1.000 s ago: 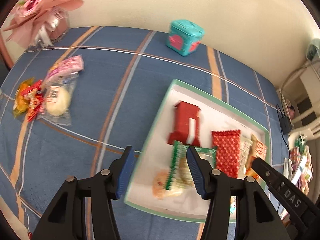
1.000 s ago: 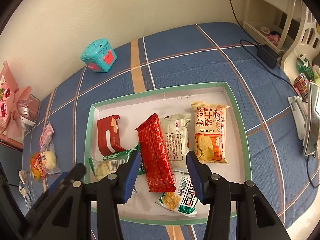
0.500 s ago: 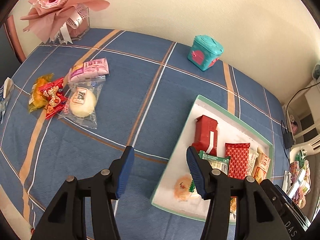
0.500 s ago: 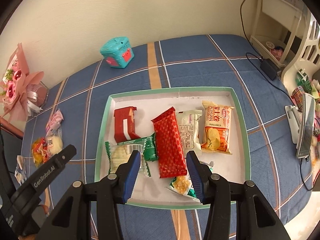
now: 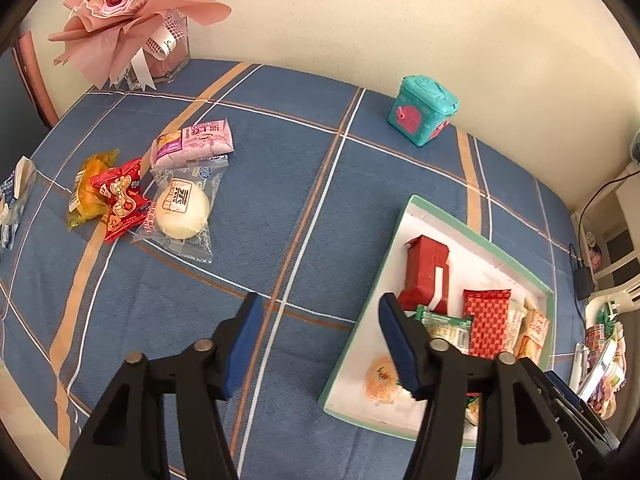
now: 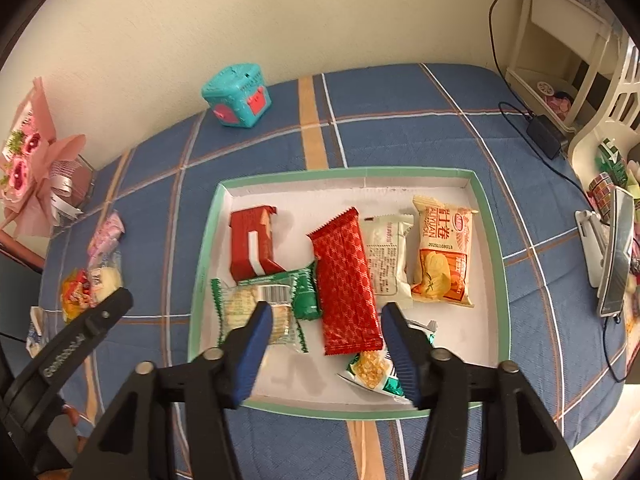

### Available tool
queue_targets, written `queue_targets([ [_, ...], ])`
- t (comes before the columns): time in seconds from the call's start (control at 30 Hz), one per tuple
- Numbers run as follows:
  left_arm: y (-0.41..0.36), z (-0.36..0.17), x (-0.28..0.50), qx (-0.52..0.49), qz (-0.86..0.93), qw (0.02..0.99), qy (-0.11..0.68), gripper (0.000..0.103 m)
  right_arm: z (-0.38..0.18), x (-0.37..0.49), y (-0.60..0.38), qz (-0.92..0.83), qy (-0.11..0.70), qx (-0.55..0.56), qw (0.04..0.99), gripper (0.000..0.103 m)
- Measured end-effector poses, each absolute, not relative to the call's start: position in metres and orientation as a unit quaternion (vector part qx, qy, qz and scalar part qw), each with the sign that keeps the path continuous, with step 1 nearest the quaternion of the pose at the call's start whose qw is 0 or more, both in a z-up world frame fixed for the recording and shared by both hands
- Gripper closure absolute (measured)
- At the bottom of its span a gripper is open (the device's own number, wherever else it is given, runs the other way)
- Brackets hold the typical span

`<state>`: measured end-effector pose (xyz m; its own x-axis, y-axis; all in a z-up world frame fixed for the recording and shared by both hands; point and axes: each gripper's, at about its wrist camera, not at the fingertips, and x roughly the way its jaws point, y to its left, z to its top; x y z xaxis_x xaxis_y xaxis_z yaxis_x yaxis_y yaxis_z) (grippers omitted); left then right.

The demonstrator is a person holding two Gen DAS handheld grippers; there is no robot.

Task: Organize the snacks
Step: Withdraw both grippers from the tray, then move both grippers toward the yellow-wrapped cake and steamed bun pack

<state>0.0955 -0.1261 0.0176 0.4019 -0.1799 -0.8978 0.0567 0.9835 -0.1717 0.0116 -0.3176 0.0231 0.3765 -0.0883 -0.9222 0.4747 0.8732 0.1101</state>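
My left gripper (image 5: pixel 320 338) hangs over the blue plaid cloth, left of the green-rimmed tray (image 5: pixel 385 264). Its jaws are opening with nothing between them. Further left lie loose snacks: a pink packet (image 5: pixel 192 142), a wrapped bun (image 5: pixel 182 208), a red candy packet (image 5: pixel 120 196) and an orange packet (image 5: pixel 86 192). My right gripper (image 6: pixel 326 334) hovers above the tray (image 6: pixel 344 172), jaws opening and empty. In the tray lie a red box (image 6: pixel 252 244), a long red packet (image 6: pixel 344 280), a white packet (image 6: pixel 388 260), an orange chip bag (image 6: pixel 442 256) and two green packets (image 6: pixel 264 308).
A teal toy box (image 5: pixel 422 110) stands near the wall. A pink bouquet in a glass vase (image 5: pixel 132 12) fills the far left corner. A phone on a stand (image 6: pixel 612 252), a charger with cable (image 6: pixel 546 136) and white shelves sit beyond the table's right edge.
Both pairs of jaws stand wider than before. The left gripper has swung left, off the tray and over the cloth. The right gripper has drawn back, so the whole tray shows.
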Motion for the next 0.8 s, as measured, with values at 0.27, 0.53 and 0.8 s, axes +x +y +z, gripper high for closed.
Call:
queue_targets([
  [0.27,-0.123,0.006,0.099,-0.049,-0.054,0.832,0.551,0.030,-0.001,0.017,-0.317,-0.176,0.554,0.169,0.796,0.019],
  [0.53,-0.117,-0.002,0.102,-0.048,-0.042,0.828,0.557,0.026,-0.006,0.021,-0.315,-0.176,0.556,0.160,0.796,0.006],
  [0.8,-0.115,-0.005,0.104,-0.036,-0.032,0.837,0.546,0.009,-0.002,0.021,-0.315,-0.181,0.544,0.153,0.805,0.000],
])
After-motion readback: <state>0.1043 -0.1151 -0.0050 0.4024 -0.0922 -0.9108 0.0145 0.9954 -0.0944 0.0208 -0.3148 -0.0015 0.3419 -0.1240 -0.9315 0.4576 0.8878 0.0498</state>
